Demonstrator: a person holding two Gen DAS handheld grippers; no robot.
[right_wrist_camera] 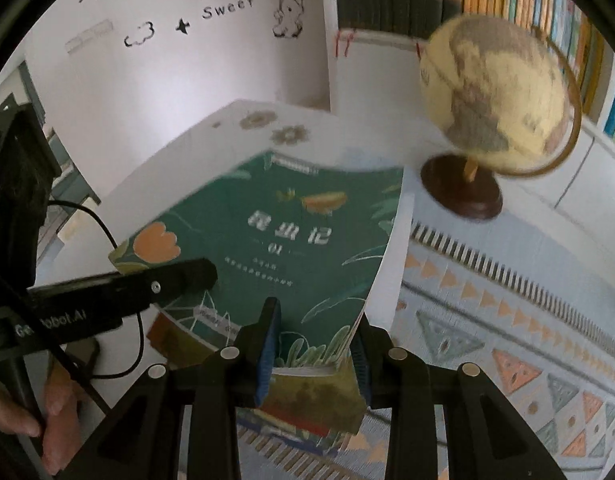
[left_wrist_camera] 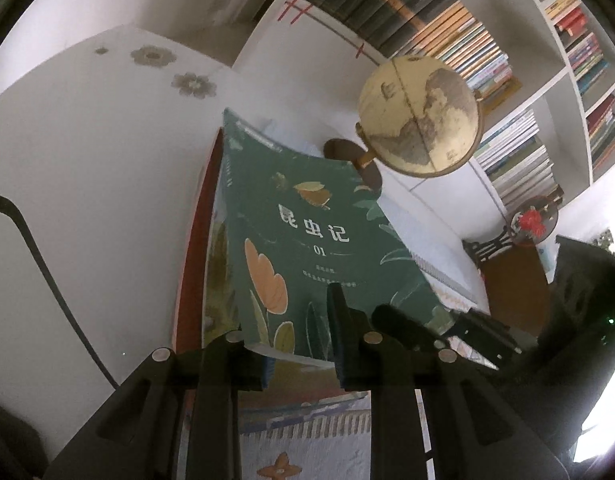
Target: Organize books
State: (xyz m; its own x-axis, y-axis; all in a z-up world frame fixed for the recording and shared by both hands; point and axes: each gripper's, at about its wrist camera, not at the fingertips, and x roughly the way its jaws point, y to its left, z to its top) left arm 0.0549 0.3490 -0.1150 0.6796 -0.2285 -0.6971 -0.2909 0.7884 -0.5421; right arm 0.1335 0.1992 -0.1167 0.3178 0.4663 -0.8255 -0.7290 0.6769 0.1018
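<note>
Between both grippers — green book (right_wrist_camera: 291, 236), leafy, tulip-printed cover.

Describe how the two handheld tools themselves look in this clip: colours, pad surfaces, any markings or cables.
Both tools are matte black with round silver fasteners on the finger mounts. The right tool has blue ribbed pads. The left tool has dark ribbed pads; its body carries white lettering, partly hidden, and a black cable trails nearby. A small green light glows on the right tool's body.
</note>
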